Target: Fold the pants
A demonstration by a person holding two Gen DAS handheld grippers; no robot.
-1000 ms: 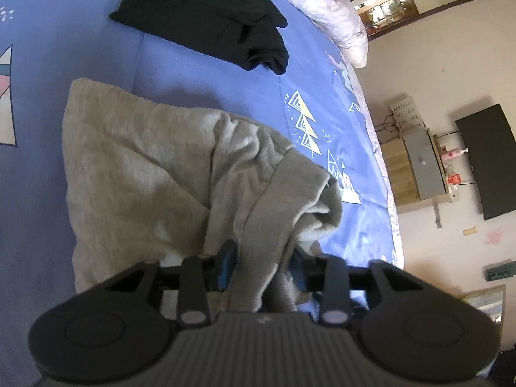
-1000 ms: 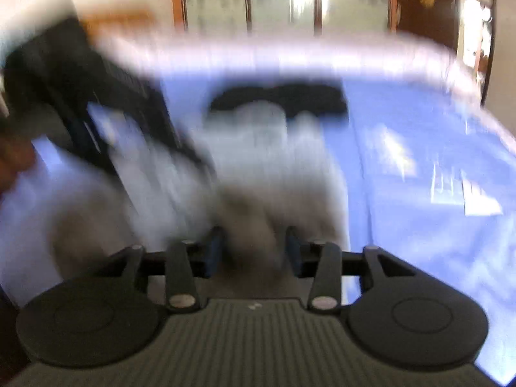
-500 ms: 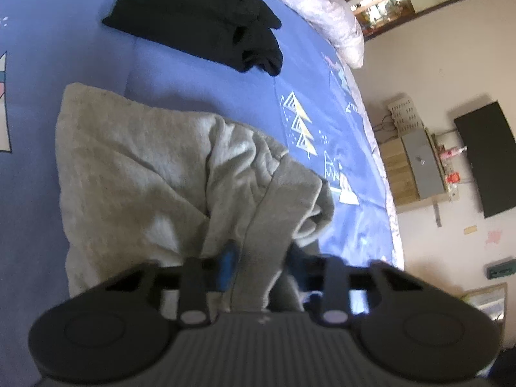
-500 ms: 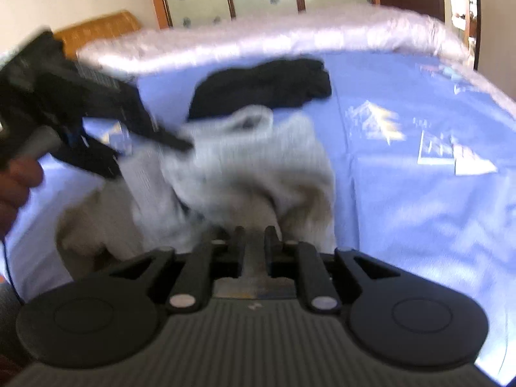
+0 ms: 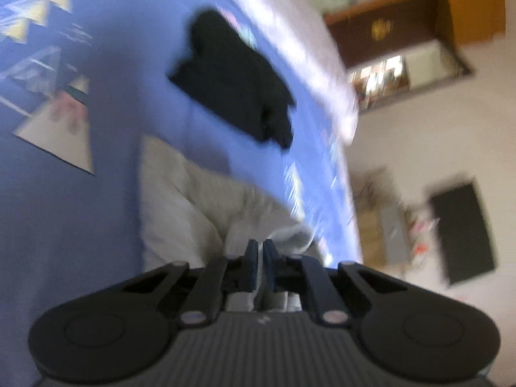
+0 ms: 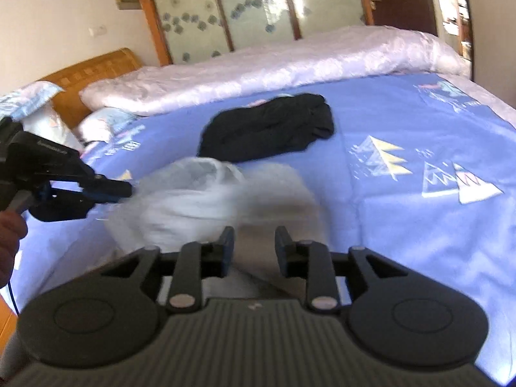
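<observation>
Folding the grey pants (image 6: pixel 206 200) is in progress on the blue bedsheet (image 6: pixel 403 225), judging by the bunched state of the garment. The pants lie in a loose heap at the near side of the bed, with a separate black garment (image 6: pixel 267 132) lying just beyond them, toward the far side and the rolled white quilt (image 6: pixel 258 67).

Tool state:
- The left gripper (image 5: pixel 260 251) has its jaws together. In the left wrist view a thin strip of pale cloth appears to sit between the pads, but blur prevents confirming a grip. In the right wrist view its tip (image 6: pixel 124 190) meets the left edge of the heap.
- The right gripper (image 6: pixel 254 242) has its jaws apart and opening. Grey cloth lies between and below them, but the pads do not press on it.

Recommended procedure for the current step:
1. Keep the left gripper clamped on one edge only; a pinch through several layers is likely to drag the whole heap.
2. Raise the right gripper clear of the cloth before moving it.
3. Spread the heap flat before making the next fold.
4. Keep the fold clear of the black garment.

Risk: thick knit cloth tends to spring back and bunch.
</observation>
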